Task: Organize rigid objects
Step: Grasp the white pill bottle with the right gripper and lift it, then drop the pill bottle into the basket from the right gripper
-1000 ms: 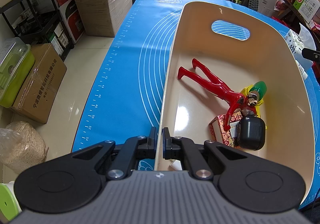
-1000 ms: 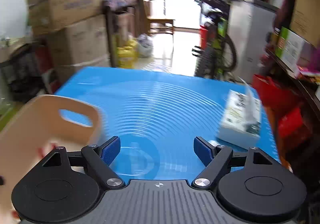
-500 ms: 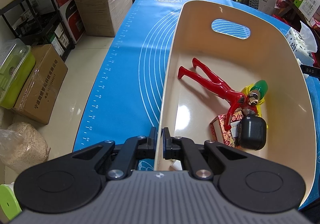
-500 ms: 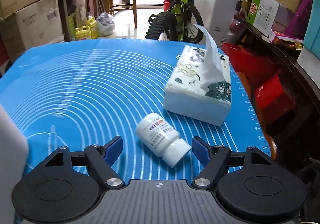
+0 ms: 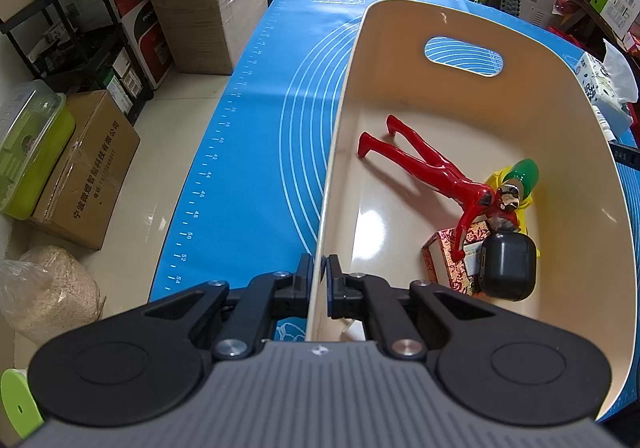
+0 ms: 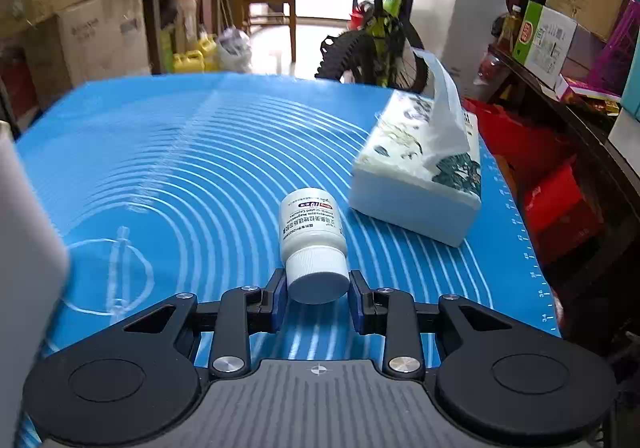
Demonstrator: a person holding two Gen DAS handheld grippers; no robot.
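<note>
My left gripper (image 5: 319, 273) is shut on the near left wall of a cream plastic bin (image 5: 472, 28) that stands on the blue mat (image 5: 256, 152). Inside the bin lie a red toy figure (image 5: 428, 168), a green-capped yellow item (image 5: 524, 172), a red patterned box (image 5: 446, 256) and a black case (image 5: 506, 266). In the right wrist view a white pill bottle (image 6: 312, 224) lies on the mat with its cap toward me. My right gripper (image 6: 318, 290) has closed its fingers against both sides of the bottle's cap.
A tissue box (image 6: 420, 172) lies right of the bottle. The bin's blurred edge (image 6: 24, 240) fills the left of the right wrist view. Cardboard boxes (image 5: 88, 168), a green container (image 5: 28, 144) and a bicycle (image 6: 380, 32) stand around the table.
My right gripper swung right from the bin to the pill bottle, moved up to it and closed its fingers onto the cap. The left gripper kept its hold on the bin wall.
</note>
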